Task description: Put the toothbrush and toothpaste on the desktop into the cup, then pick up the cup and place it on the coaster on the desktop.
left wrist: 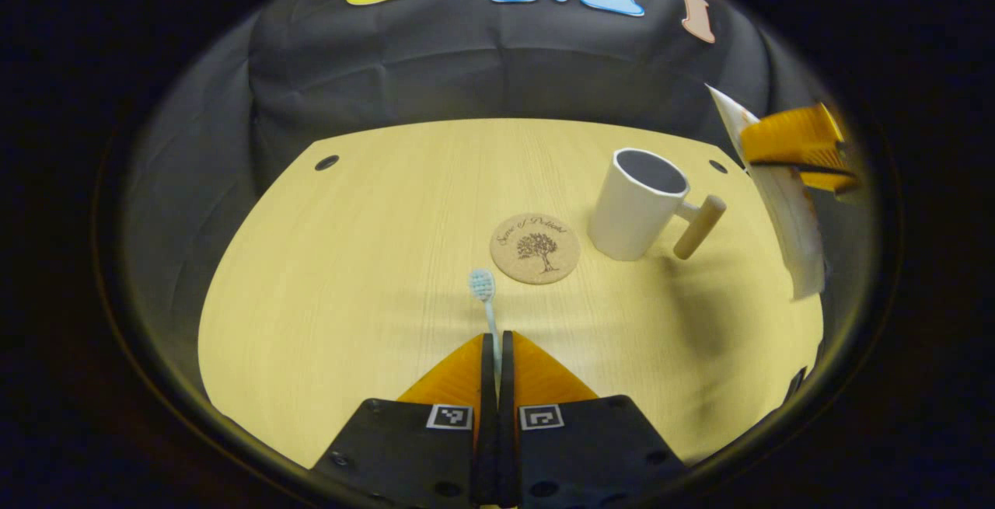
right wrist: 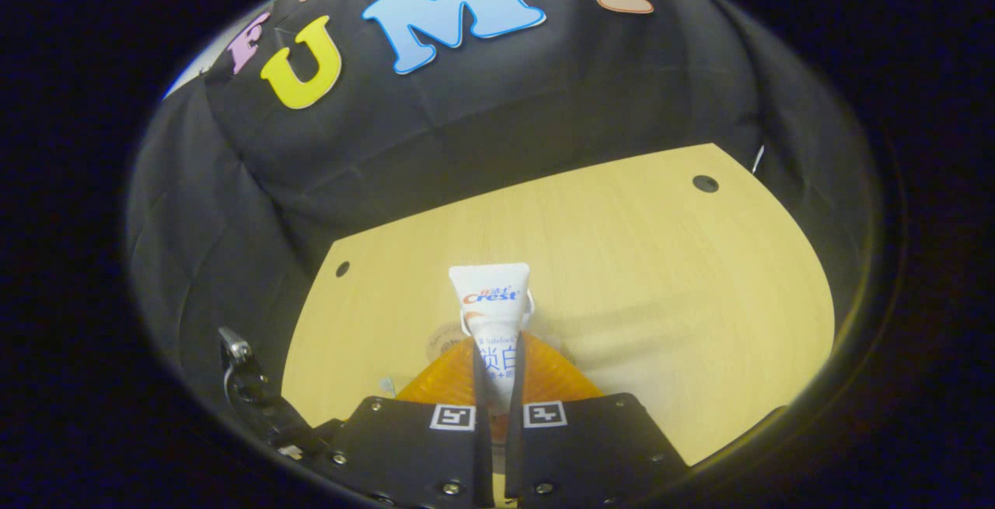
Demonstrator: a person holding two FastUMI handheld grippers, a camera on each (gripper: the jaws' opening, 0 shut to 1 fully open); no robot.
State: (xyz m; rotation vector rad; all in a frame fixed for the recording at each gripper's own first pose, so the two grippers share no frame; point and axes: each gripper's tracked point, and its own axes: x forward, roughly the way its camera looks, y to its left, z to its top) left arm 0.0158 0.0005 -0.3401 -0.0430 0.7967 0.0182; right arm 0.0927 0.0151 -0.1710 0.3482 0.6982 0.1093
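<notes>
Left jaws (left wrist: pixel 497 350) clamp toothbrush (left wrist: pixel 487 299); right jaws (right wrist: pixel 498 361) clamp toothpaste (right wrist: pixel 491 303); cup (left wrist: pixel 639 202) stands beside coaster (left wrist: pixel 535 248).

The right gripper (right wrist: pixel 497 373) has both fingers pressed on a white toothpaste tube (right wrist: pixel 490 299), which stands up between them with its flat crimped end uppermost. It is held above a pale wooden table (right wrist: pixel 661 276) that has small dark holes near its far corners. Just behind the tube, a bit of a round coaster (right wrist: pixel 441 342) peeks out on the tabletop.
</notes>
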